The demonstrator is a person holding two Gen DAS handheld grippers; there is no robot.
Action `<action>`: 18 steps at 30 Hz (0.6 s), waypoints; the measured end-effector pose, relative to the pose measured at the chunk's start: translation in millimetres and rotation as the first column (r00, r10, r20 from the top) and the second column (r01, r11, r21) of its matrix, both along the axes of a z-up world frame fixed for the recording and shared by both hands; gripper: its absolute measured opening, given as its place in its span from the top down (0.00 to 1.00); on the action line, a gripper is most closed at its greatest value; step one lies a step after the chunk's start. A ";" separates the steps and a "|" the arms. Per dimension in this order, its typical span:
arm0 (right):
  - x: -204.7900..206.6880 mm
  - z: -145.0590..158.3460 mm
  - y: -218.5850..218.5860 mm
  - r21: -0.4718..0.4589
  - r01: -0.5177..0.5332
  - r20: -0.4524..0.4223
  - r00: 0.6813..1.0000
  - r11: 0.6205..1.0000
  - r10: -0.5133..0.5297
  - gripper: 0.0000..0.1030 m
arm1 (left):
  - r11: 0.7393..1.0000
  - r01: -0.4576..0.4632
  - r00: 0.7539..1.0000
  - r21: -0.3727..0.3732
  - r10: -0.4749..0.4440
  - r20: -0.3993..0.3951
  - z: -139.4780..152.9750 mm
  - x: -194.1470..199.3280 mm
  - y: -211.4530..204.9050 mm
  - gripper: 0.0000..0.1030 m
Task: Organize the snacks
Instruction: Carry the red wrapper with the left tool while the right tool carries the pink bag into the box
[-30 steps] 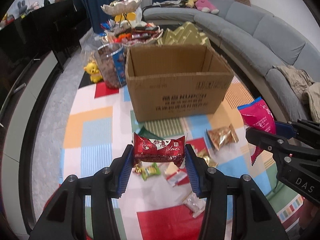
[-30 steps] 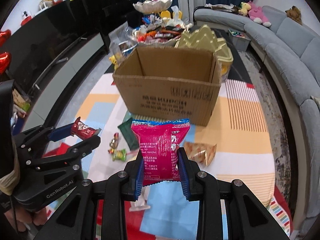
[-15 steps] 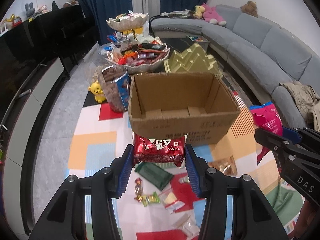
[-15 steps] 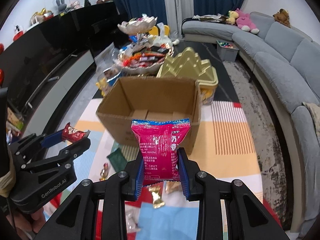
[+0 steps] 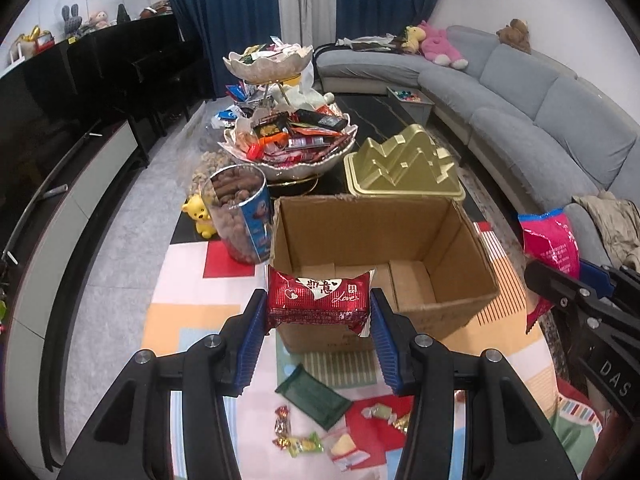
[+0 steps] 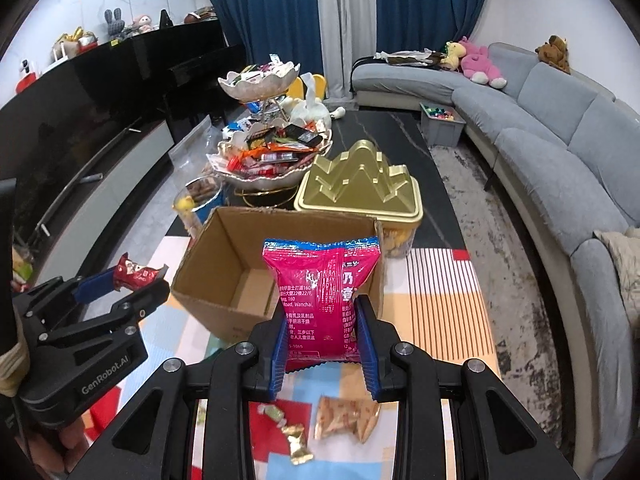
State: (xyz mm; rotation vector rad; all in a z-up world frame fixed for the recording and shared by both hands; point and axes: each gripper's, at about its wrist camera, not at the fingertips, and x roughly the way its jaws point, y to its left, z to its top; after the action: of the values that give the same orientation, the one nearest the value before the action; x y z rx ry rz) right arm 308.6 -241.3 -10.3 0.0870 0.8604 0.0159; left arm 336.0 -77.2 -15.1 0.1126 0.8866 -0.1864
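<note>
My left gripper [image 5: 318, 320] is shut on a dark red snack packet [image 5: 320, 300] and holds it above the near wall of an open, empty cardboard box [image 5: 452, 248]. My right gripper [image 6: 324, 328] is shut on a pink snack bag [image 6: 322, 300], held upright above the near right part of the same box [image 6: 224, 264]. The left gripper with its red packet [image 6: 134, 276] shows at the left of the right wrist view. The pink bag [image 5: 554, 240] shows at the right of the left wrist view.
Loose sweets [image 5: 298, 442], a dark green packet [image 5: 314, 396] and a tan snack bag [image 6: 346, 420] lie on the colourful mat. Behind the box stand a gold mountain-shaped tin [image 5: 404, 168], a jar of brown snacks [image 5: 240, 216] and a tiered snack bowl [image 5: 288, 148]. A grey sofa [image 6: 560, 152] curves along the right.
Both grippers have risen and moved forward with their packets, from low above the mat to over the box's near edge. The inside of the box has come into view.
</note>
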 end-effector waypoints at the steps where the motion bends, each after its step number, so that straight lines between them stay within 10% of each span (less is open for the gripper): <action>1: 3.4 -0.6 -0.2 -0.002 0.002 0.000 1.000 1.000 -0.002 0.69 | 1.000 0.000 1.000 -0.003 0.000 -0.001 -0.4 2.6 -0.2 0.52; 18: 55.4 -21.1 -8.9 -0.020 0.019 -0.041 0.999 1.000 -0.020 0.69 | 1.000 -0.002 1.000 0.013 0.002 -0.015 -16.1 57.1 -9.0 0.52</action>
State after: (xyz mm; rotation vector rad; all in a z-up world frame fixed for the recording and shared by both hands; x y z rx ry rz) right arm 364.0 -250.3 -31.4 0.0773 0.9002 -0.0126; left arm 393.1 -86.2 -31.2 0.1225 0.9027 -0.1797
